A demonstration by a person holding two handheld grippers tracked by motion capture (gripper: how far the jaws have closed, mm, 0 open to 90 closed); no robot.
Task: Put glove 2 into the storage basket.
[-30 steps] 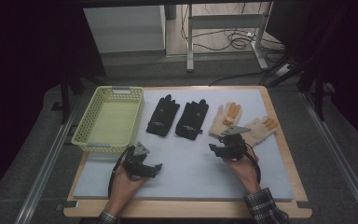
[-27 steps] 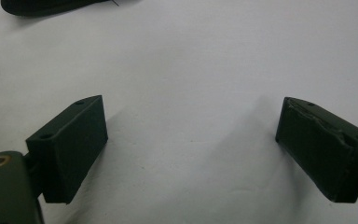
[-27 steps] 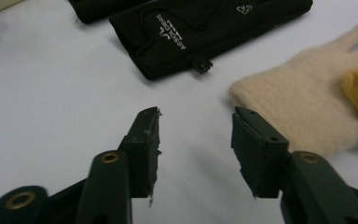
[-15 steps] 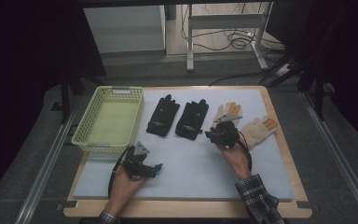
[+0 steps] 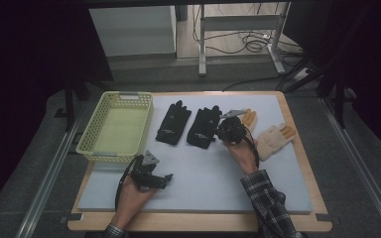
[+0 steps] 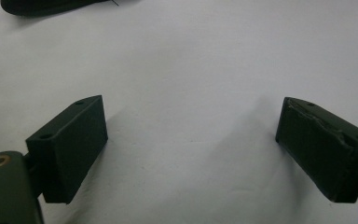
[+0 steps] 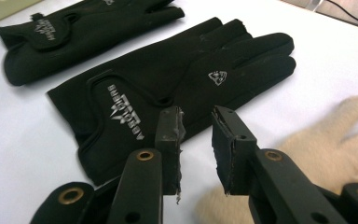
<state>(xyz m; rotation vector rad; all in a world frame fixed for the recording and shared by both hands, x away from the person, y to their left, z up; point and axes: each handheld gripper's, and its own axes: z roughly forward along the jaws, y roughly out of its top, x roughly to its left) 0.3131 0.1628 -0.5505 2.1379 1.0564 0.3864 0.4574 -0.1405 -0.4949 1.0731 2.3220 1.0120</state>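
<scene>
Right gripper (image 7: 196,140), jaws slightly parted and holding nothing, hovers beside the nearer black glove (image 7: 168,88) with white logos. Left gripper (image 6: 191,149) spread wide. Yellow basket (image 5: 93,144) beyond it looks empty.

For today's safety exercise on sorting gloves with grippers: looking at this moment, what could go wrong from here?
1. The right gripper hovers at the edge of a black glove, close beside a cream glove; closing could pinch both or neither.
2. Its jaws stand only narrowly apart, so they may push the flat glove along the white mat instead of gripping it.
</scene>
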